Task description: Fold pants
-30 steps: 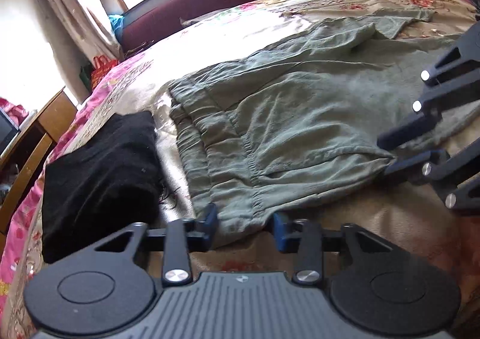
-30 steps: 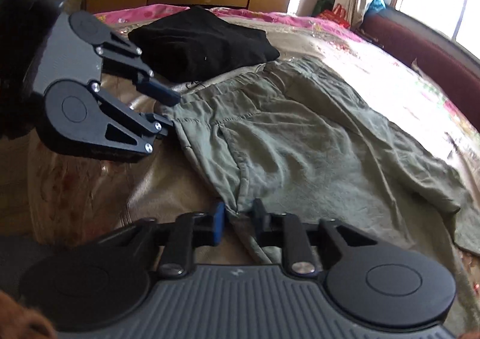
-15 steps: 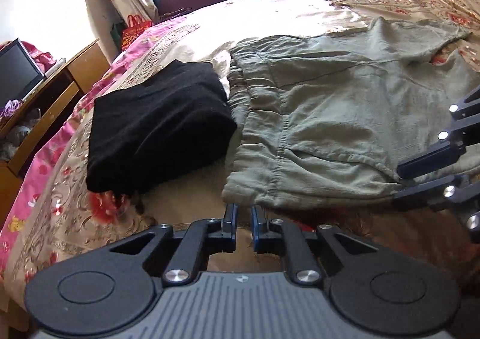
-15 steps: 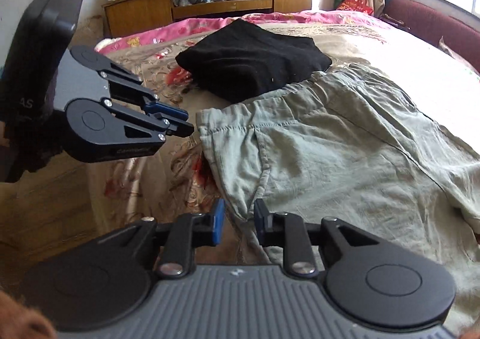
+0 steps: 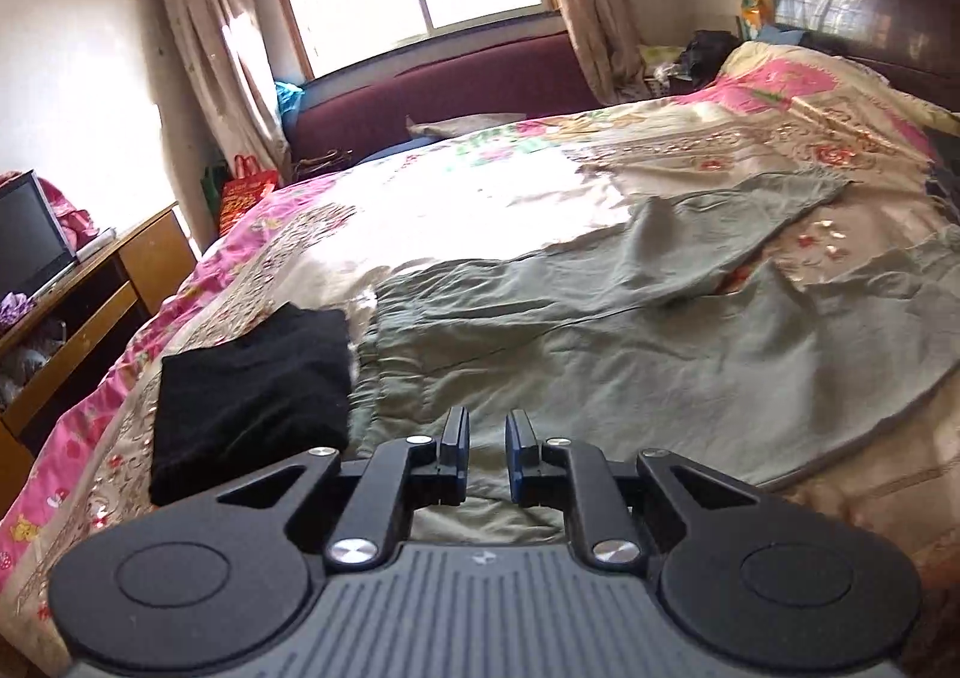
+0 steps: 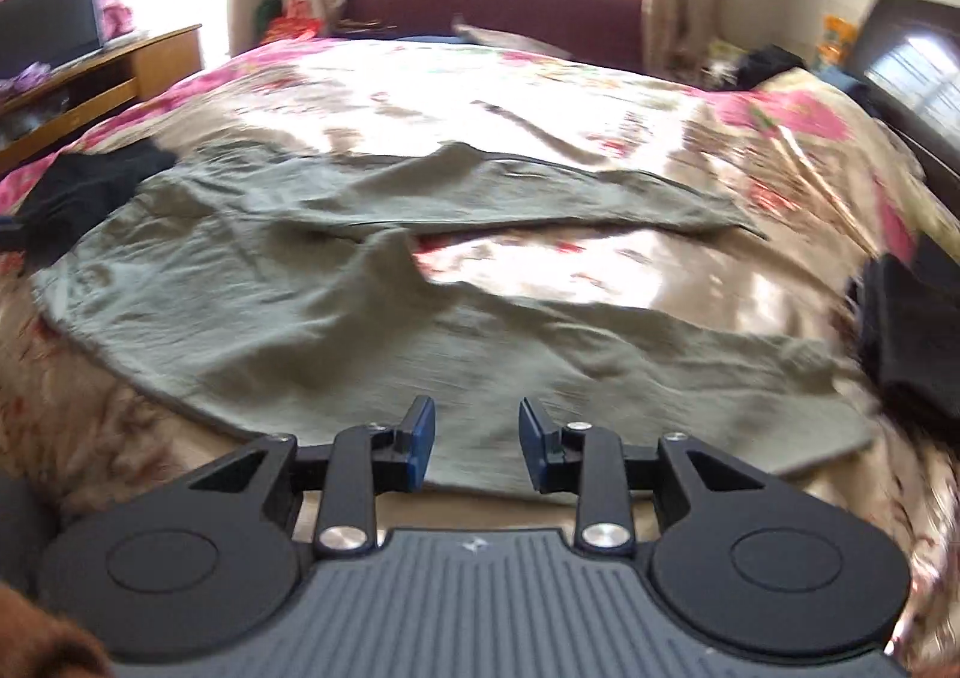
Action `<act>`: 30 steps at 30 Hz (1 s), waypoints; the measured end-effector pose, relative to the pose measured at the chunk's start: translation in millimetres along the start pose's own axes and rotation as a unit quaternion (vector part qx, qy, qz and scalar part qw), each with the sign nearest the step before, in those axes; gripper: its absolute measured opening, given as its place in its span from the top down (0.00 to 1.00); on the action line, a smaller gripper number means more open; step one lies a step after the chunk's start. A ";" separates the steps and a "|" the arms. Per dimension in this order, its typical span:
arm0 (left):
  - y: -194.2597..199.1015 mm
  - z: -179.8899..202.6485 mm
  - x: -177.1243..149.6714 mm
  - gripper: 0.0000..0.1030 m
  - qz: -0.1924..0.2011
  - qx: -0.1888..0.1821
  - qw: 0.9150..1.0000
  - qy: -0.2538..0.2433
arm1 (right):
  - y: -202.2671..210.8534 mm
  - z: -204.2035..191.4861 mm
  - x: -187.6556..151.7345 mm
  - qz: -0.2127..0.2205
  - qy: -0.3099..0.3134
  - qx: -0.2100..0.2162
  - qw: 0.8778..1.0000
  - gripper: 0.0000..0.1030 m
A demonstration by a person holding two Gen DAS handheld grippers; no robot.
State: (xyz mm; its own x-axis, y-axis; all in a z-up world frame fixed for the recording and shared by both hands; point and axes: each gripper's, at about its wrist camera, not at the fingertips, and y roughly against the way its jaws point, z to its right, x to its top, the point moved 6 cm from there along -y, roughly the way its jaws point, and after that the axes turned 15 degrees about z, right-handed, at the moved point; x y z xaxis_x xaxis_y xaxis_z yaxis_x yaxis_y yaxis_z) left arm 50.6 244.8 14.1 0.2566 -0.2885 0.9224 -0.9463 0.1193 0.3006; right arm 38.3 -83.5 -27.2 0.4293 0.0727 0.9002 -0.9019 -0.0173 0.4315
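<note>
Grey-green pants (image 5: 630, 342) lie spread flat on the floral bedspread, the waistband at the left and the two legs splayed to the right. They also fill the middle of the right wrist view (image 6: 336, 306). My left gripper (image 5: 485, 456) hovers over the waistband, its jaws a small gap apart and holding nothing. My right gripper (image 6: 477, 441) hovers over the near leg's edge, open and empty. Neither gripper touches the cloth.
A folded black garment (image 5: 252, 390) lies on the bed just left of the waistband. Another dark item (image 6: 912, 324) lies at the bed's right side. A wooden TV stand (image 5: 78, 312) is left of the bed, a maroon sofa (image 5: 444, 96) beyond it.
Both grippers have let go of the waistband and lifted back. The right gripper has opened wider and swung right along the near leg. The pants now lie spread out.
</note>
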 end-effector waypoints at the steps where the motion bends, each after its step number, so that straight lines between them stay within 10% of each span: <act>1: -0.3 11.2 3.7 0.68 0.002 -0.011 1.000 -0.003 | 1.5 18.9 -3.2 0.001 -0.020 -0.021 1.000 0.69; 6: -26.1 71.8 18.1 0.67 -0.002 -0.071 0.997 -0.015 | 9.1 101.5 -15.6 0.005 -0.078 -0.098 0.992 0.69; 14: -111.9 169.9 31.9 0.64 -0.002 -0.162 0.986 -0.026 | -81.2 130.9 -7.1 -0.027 -0.027 -0.093 0.995 0.69; 21: -177.5 175.8 1.6 0.62 -0.064 -0.178 0.982 -0.001 | -130.4 234.7 -44.6 -0.113 -0.010 -0.243 0.963 0.75; 30: -213.9 180.9 17.0 0.53 -0.108 -0.179 0.978 0.018 | -98.1 243.3 -15.9 -0.151 0.015 -0.265 0.952 0.73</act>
State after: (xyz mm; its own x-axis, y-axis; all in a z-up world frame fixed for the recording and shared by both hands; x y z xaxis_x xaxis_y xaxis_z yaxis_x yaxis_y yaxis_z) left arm 221.8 42.5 -78.4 0.4560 -0.3116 0.8337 -0.7411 0.3857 0.5495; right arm 131.4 -325.6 -69.7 0.6782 0.0237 0.7345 -0.6384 0.5141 0.5729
